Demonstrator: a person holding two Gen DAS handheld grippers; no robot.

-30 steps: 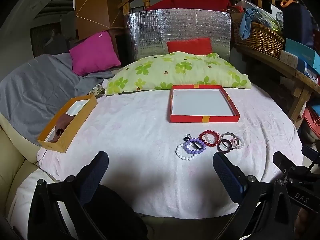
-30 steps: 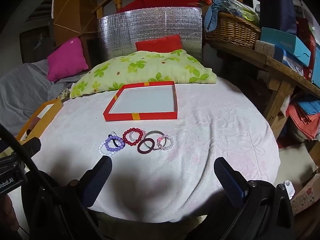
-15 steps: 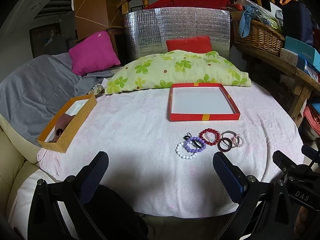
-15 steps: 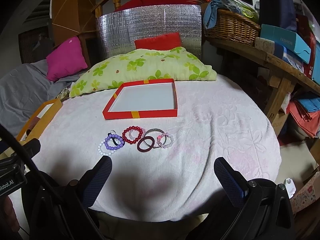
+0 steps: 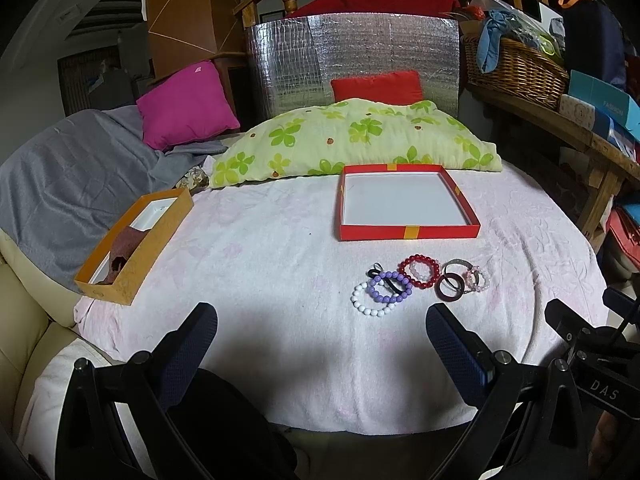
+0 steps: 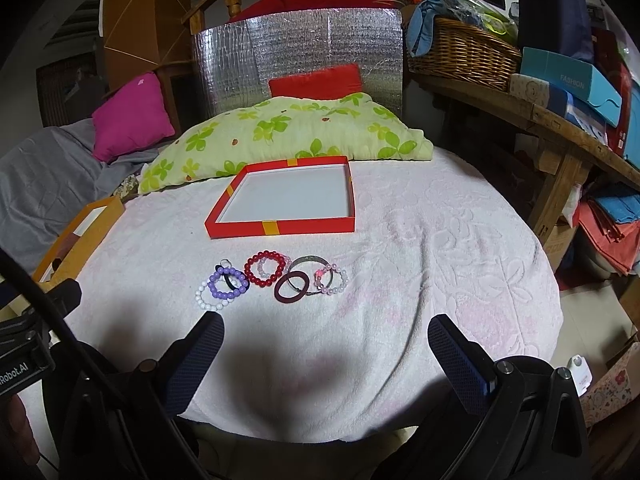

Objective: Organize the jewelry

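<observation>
Behind the purple bracelet (image 5: 389, 287), a black ring (image 5: 385, 279) lies mostly hidden.

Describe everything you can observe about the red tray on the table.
The red tray is a shallow, square, cardboard-looking box with low red walls, small yellow tape strips at the wall centres and a plain white floor. It holds nothing. It lies flat on the pale pink cloth, just in front of the green floral pillow and behind the cluster of bracelets, touching neither bracelets nor either tool.

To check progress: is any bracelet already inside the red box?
No, the red box shows only its white bottom; the bracelets lie before it.
</observation>
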